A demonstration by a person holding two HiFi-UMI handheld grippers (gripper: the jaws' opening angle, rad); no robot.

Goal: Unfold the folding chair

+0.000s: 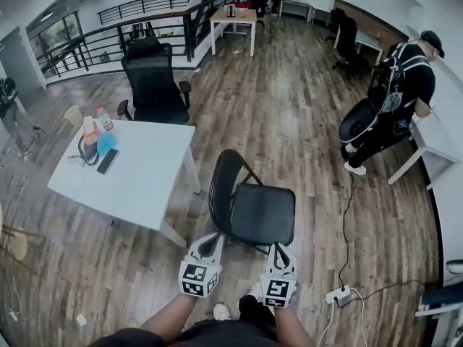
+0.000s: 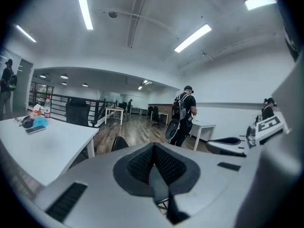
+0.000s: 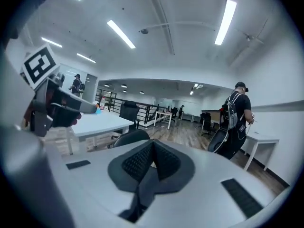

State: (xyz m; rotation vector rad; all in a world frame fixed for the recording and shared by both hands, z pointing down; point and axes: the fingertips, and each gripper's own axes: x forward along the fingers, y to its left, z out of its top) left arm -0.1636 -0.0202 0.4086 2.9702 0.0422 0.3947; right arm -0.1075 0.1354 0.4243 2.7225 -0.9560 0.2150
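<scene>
Head view: wood-plank floor [image 1: 289, 114], white table [image 1: 141, 183], folding chair [image 1: 262, 213] open.

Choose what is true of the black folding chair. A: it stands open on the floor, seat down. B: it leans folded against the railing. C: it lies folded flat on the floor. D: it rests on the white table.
A: the folding chair stands on the floor with its seat level, next to the white table.

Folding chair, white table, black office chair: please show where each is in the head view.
folding chair [image 1: 262, 213], head view, middle of its seat
white table [image 1: 141, 176], head view, bare part of its top
black office chair [image 1: 153, 78], head view, its backrest
</scene>
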